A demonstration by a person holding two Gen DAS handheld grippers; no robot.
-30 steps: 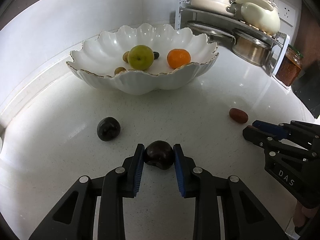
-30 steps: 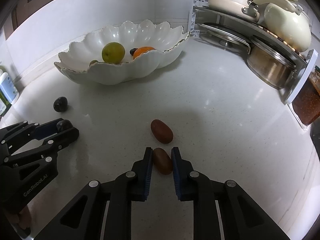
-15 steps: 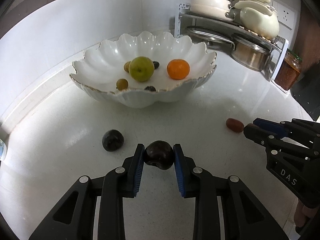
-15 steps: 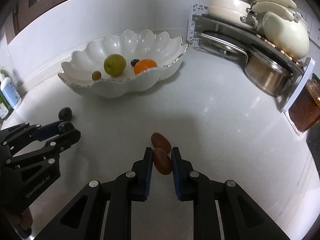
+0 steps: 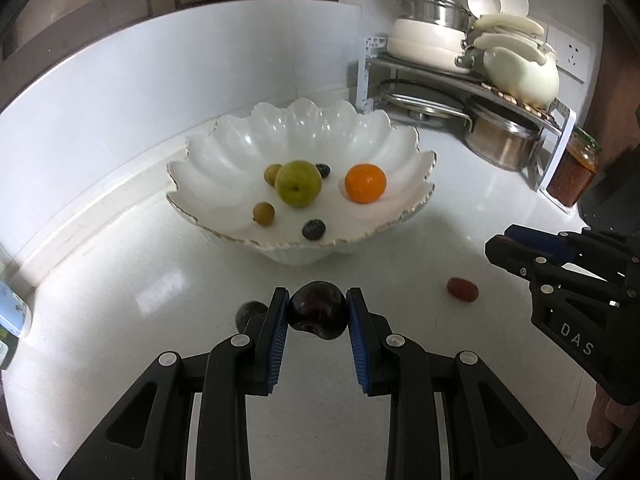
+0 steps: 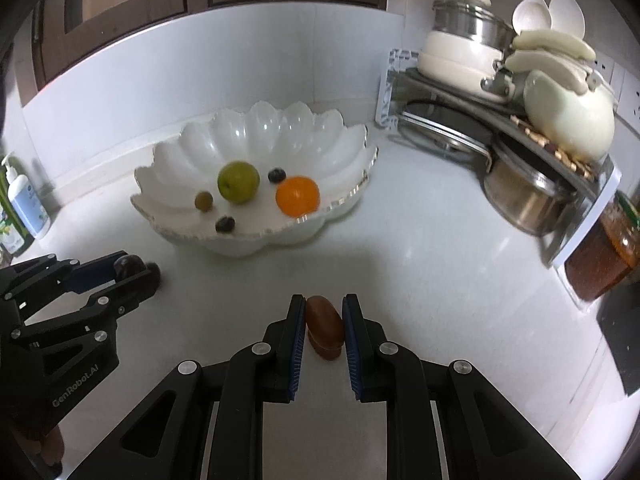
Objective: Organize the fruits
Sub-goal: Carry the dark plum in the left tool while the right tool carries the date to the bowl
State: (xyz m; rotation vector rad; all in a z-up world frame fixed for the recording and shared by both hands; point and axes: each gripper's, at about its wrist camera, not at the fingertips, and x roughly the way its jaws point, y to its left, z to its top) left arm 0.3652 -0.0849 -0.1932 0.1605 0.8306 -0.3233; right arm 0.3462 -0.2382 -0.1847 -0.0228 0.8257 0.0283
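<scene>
Left hand-held gripper (image 5: pixel 318 316) pinches dark plum (image 5: pixel 318 314), right hand-held gripper (image 6: pixel 323 326) pinches brown date (image 6: pixel 324 327); w/ firm grips, release low inside scalloped bowl (image 5: pixel 224 152).

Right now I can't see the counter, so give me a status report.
Left gripper shut on plum. Right gripper shut on date. Both clear of counter. Path to bowl open.

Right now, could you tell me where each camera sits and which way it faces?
Left wrist: on the left gripper, angled down at the counter, holding a dark plum; the right gripper shows beside it.
Right wrist: on the right gripper, angled down likewise, holding a brown date; the left gripper shows beside it.
Shared: white bowl.
</scene>
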